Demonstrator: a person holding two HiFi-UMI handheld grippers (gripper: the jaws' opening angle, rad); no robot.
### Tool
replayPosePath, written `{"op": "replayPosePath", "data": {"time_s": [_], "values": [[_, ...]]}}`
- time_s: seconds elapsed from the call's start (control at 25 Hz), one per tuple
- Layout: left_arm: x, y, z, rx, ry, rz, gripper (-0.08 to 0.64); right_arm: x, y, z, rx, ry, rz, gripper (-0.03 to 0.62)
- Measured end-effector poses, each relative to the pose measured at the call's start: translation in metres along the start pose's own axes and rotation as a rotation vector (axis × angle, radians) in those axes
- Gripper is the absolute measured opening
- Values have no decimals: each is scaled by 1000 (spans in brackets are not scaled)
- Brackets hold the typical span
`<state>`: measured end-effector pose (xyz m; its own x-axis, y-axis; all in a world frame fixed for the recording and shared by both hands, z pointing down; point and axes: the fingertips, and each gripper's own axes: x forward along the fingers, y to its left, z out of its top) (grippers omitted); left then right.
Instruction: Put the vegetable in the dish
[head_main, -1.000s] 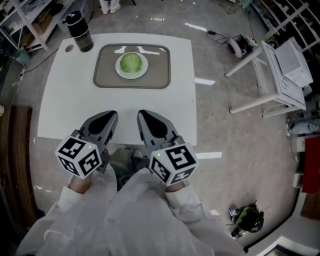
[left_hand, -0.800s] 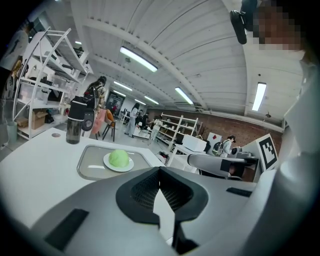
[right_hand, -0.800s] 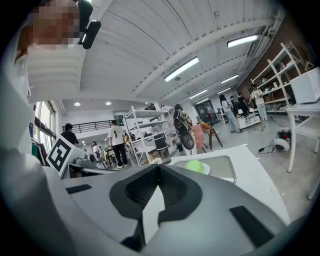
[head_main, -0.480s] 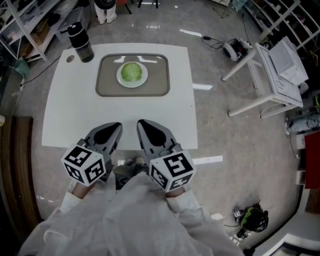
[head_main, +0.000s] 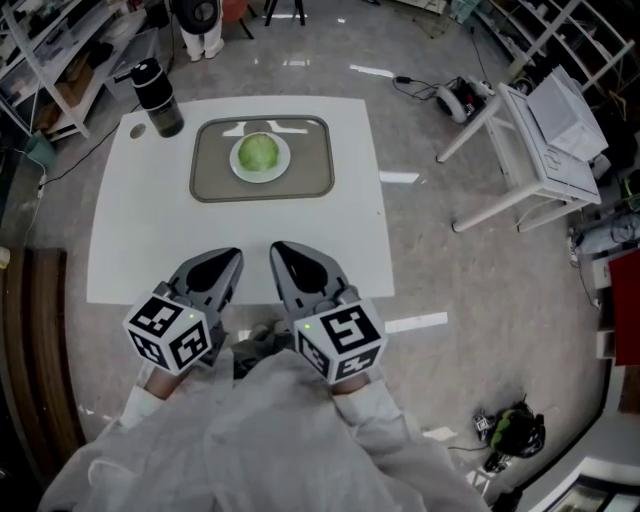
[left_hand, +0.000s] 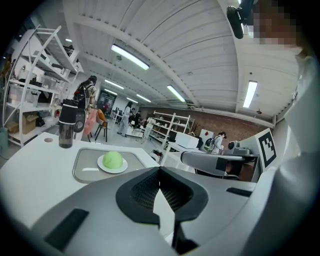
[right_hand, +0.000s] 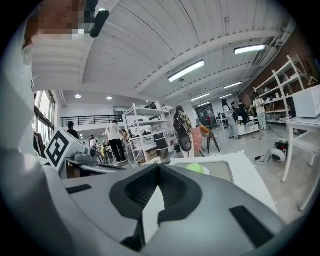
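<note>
The white table (head_main: 150, 250) offers open passage from its near edge up to the tray (head_main: 310, 165), which lies by the middle of the far edge. Strips along the left and right edges are free. A tall black bottle (head_main: 157, 95) stands upright at the far left corner, apart from the tray. Within the tray, only the dish (head_main: 285, 161) with the vegetable (head_main: 259, 153) rises, at its centre.
</note>
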<state>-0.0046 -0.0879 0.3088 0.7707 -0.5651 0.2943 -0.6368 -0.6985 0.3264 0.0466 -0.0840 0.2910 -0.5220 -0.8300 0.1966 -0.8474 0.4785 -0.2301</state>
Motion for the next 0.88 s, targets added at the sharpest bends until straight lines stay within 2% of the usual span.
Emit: {"op": "replayPosePath", "data": {"time_s": [0.28,0.88], "values": [[2,-9,-2,-30,-6,-57,8,-1,3,-3,-37,30,-9,14],[-8,3,-1,-58,-19,-52,8,7,11,-13,-25,90,-40,13]]}}
